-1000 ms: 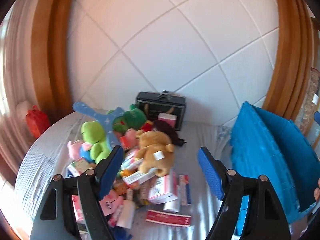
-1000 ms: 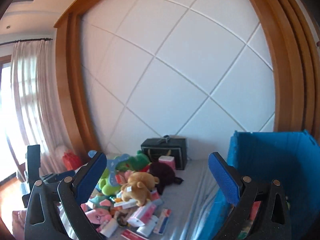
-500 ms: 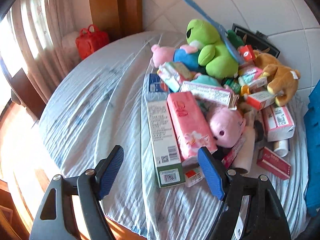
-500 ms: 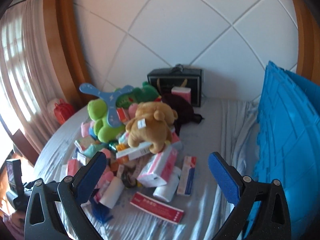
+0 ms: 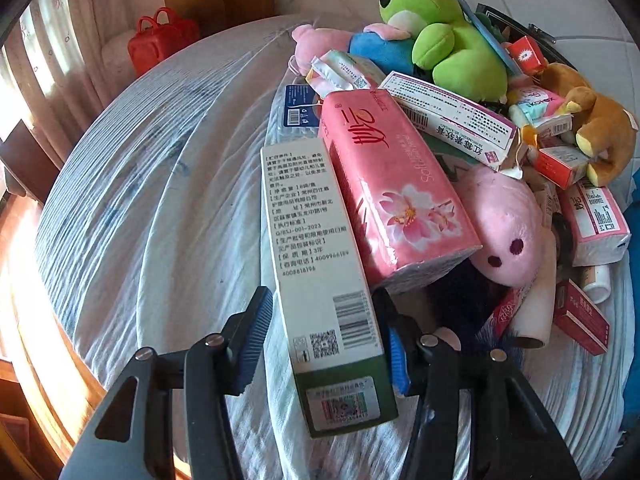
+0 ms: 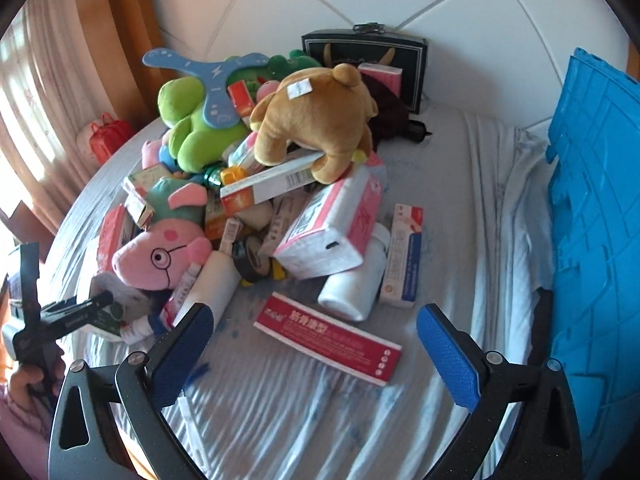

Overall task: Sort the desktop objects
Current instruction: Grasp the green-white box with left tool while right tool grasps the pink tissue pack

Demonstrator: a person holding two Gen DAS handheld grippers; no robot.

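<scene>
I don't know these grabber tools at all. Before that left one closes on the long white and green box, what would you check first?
1. Box between the fingers: ok, the white and green box sits inside the left gripper.
2. Fingers touching it: cannot tell.
3. Box free of the pile: not ok, the pink tissue pack leans against it.
4. Right gripper unloaded: ok, open above the red box.
5. Blue crate in reach: cannot tell.

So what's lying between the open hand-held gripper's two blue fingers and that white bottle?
In the right wrist view, a long red box lies flat on the bedsheet, between the right hand-held gripper and the white bottle.
</scene>
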